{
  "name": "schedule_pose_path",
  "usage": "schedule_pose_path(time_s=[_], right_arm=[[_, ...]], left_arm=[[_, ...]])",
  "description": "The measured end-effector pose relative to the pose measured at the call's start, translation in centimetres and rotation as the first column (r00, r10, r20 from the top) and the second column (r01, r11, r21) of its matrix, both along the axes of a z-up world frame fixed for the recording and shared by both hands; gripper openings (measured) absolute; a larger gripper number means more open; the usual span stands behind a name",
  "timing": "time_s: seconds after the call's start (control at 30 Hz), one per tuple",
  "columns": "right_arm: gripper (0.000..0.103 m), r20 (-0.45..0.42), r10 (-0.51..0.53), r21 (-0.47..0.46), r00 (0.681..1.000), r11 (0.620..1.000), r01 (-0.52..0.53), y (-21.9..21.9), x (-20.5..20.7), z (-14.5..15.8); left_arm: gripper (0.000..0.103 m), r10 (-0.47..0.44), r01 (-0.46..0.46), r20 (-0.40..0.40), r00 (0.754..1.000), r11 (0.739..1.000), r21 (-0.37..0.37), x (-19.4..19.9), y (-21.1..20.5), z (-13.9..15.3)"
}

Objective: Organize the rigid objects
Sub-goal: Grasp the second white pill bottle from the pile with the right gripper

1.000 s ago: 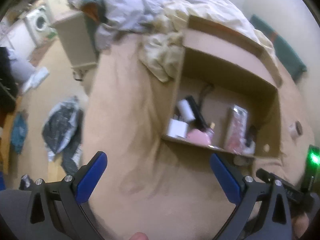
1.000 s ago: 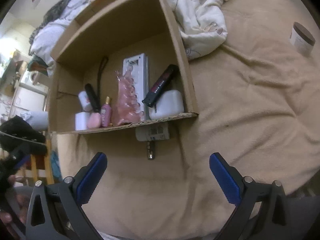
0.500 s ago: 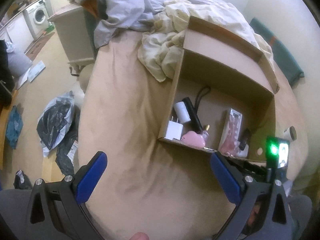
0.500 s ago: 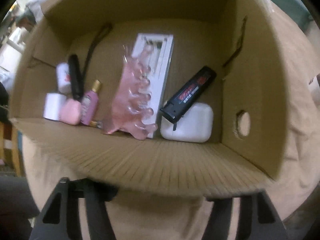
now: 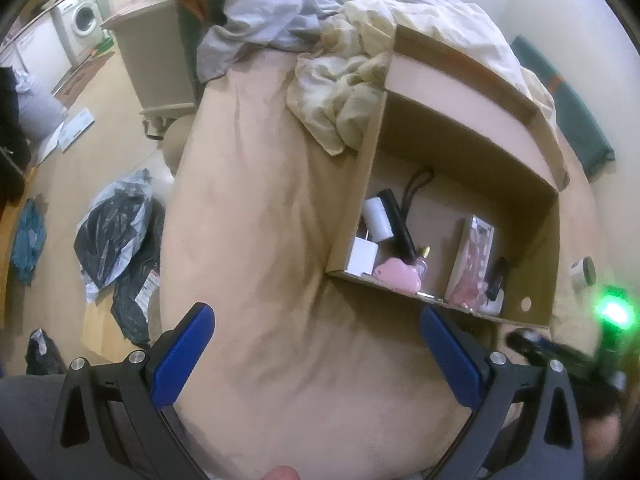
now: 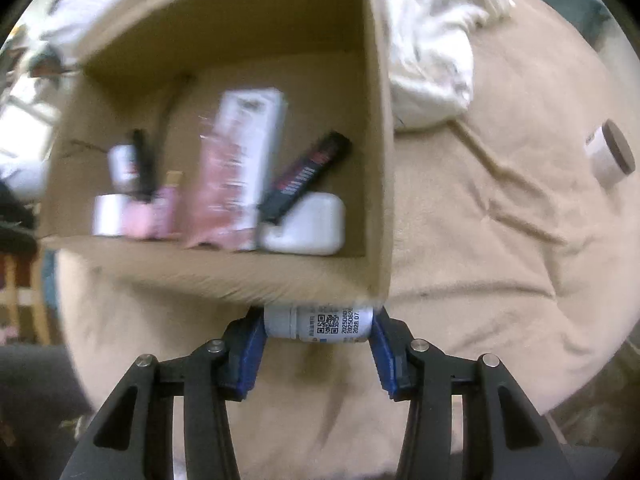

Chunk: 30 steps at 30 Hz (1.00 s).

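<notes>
While the left tongs [image 5: 316, 356] are being kept spread above the bed [image 5: 256, 240], a small white bottle [image 6: 319, 325] is being clamped sideways by the right tongs [image 6: 319, 342], just closed, beside the cardboard box [image 6: 378, 160].

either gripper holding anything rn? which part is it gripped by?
Right gripper: yes, its jaws have just closed on a small white bottle lying sideways, one pad on each end. Left gripper: open, nothing between the jaws.
</notes>
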State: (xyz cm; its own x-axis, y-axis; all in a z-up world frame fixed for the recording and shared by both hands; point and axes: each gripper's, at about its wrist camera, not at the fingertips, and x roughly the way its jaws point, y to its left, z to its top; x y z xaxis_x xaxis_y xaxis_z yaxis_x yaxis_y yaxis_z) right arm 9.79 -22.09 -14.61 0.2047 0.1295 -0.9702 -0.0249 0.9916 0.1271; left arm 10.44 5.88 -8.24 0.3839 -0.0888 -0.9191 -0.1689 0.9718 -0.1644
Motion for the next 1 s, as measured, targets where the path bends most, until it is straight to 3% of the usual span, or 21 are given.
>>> schedule_pose_path(time_s=[0.1,0.23,0.43,0.57,0.7,0.77,0.87,1.0], right_arm=[[0.050,0.077,0.045,0.064,0.996,0.997,-0.050,0.0,-1.2,3.5],[0.050,0.258,0.077,0.127,0.963,0.985,-0.113,-0.7,-1.4,8.0],[0.050,0.439,0.070,0.190,0.896,0.967,-0.168,-1.4,-1.6,10.1],[0.050,0.448,-0.015,0.277,0.894,0.953,-0.124,-2.3,-2.0,10.0],[0.050,0.453,-0.082,0.342,0.888,0.936,-0.088,-3.6,-1.9,10.4],[0.050,0.424,-0.105,0.366,0.899,0.928,-0.064,-4.1,-1.5,9.9],[0.050,0.397,-0.123,0.382,0.909,0.923,-0.042,-4.7,-1.2,9.4],[0.050,0.380,-0.139,0.400,0.914,0.916,-0.027,-5.6,-1.0,9.1]], left_arm=[[0.102,-0.020,0.020,-0.007,1.000,1.000,0.021,0.0,-0.7,-0.5],[0.102,-0.050,0.050,-0.003,0.999,0.998,0.035,-0.2,-1.5,-1.0],[0.102,-0.094,0.091,0.025,0.995,0.990,0.110,-0.6,-2.7,-1.8],[0.101,-0.131,0.126,0.029,0.991,0.984,0.128,-1.1,-3.9,-2.2],[0.098,-0.196,0.195,0.003,0.981,0.975,0.106,-1.1,-8.0,-3.0],[0.093,-0.221,0.224,-0.054,0.974,0.973,0.059,-0.9,-10.5,-4.5],[0.077,-0.229,0.228,-0.102,0.968,0.974,-0.019,-0.5,-13.3,-6.5],[0.070,-0.301,0.302,-0.100,0.948,0.953,0.001,-0.2,-18.6,-8.9]])
